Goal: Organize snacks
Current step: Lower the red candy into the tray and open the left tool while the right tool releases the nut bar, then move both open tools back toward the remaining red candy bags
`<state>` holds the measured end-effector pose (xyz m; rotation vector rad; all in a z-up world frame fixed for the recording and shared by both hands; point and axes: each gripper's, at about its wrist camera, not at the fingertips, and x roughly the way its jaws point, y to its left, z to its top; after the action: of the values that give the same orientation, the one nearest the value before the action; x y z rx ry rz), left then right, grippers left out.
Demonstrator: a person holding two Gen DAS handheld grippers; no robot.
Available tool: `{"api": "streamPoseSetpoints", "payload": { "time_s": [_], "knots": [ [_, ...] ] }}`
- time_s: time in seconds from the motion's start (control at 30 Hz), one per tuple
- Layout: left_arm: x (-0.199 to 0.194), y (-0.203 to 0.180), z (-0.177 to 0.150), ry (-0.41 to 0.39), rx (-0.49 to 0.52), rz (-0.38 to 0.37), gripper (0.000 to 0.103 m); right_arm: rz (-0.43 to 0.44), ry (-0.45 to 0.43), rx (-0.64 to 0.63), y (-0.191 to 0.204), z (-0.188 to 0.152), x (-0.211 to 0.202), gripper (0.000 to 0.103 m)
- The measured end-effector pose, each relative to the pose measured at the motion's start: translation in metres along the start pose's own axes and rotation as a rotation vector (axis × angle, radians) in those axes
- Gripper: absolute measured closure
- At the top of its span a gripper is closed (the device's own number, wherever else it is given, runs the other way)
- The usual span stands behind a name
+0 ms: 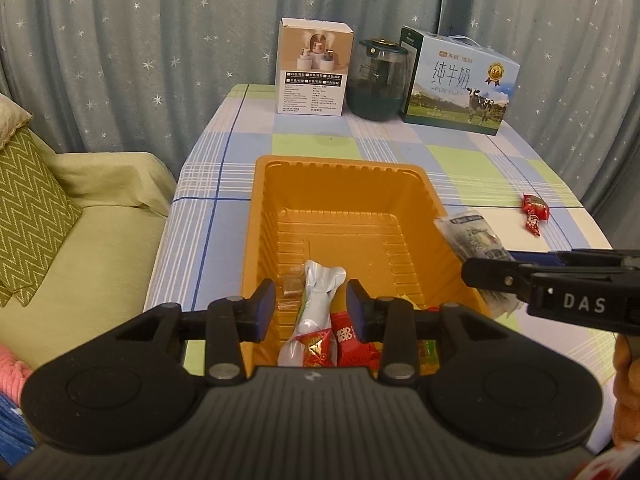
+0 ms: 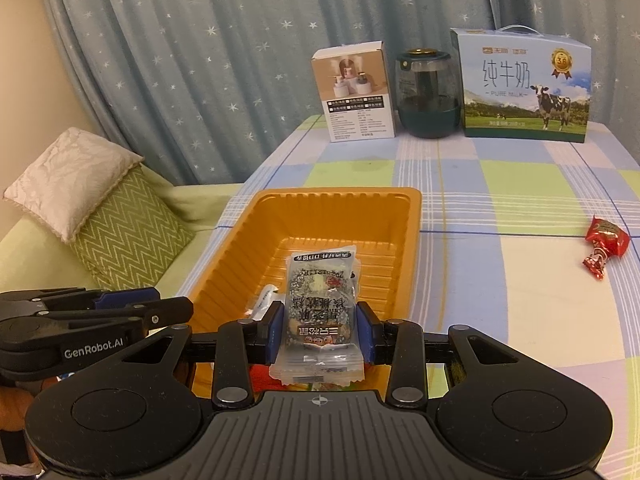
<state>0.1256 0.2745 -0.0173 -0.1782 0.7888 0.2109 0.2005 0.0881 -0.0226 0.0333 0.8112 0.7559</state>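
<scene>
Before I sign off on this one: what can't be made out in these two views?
- Near end of the orange tray: both views, hidden behind the grippers' bodies.
- Snacks under the white packet: left view, partly covered.
- Small print on the white box: too small.
- Red candy: label unreadable.

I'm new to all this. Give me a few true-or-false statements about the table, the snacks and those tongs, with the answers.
1. The right tongs grip a grey-patterned snack packet. True.
2. The orange tray holds nothing. False: a white packet and red-wrapped snacks lie at its near end.
3. A red-wrapped candy lies on the tablecloth outside the tray. True.
4. The left tongs are clamped on the white packet. False: their pads stand apart above it, not pressing it.
5. The milk carton stands left of the dark green jar. False: it stands to the jar's right; the white box is on the left.
</scene>
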Motion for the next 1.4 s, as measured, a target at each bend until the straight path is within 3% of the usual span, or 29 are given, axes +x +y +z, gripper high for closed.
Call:
{"api": "streamPoseSetpoints", "payload": {
  "time_s": [0.43,0.6,0.67,0.7,0.77,1.0,1.4],
  "knots": [
    [0.005,0.004,-0.004,0.012,-0.009,-0.001,0.068,0.005,0.013,0.028,-0.001,0.004,0.016,0.065],
    [0.004,0.006,-0.006,0.016,-0.015,0.002,0.068,0.06,-0.005,0.062,-0.006,0.007,0.021,0.065],
    [0.002,0.005,-0.006,0.013,-0.015,0.002,0.068,0.047,-0.007,0.077,-0.009,0.007,0.019,0.059],
    [0.001,0.005,-0.006,0.012,-0.016,0.003,0.068,0.04,-0.012,0.089,-0.012,0.007,0.016,0.05],
    [-0.003,0.004,-0.007,0.008,-0.015,0.001,0.068,0.029,-0.018,0.113,-0.018,0.006,0.009,0.046],
    [-0.016,-0.012,-0.009,-0.003,-0.003,-0.011,0.063,-0.018,-0.026,0.154,-0.035,-0.002,-0.026,0.045],
    [-0.041,-0.059,-0.011,-0.025,0.033,-0.053,0.044,-0.125,-0.064,0.2,-0.062,-0.028,-0.097,0.038]
  ]
}}
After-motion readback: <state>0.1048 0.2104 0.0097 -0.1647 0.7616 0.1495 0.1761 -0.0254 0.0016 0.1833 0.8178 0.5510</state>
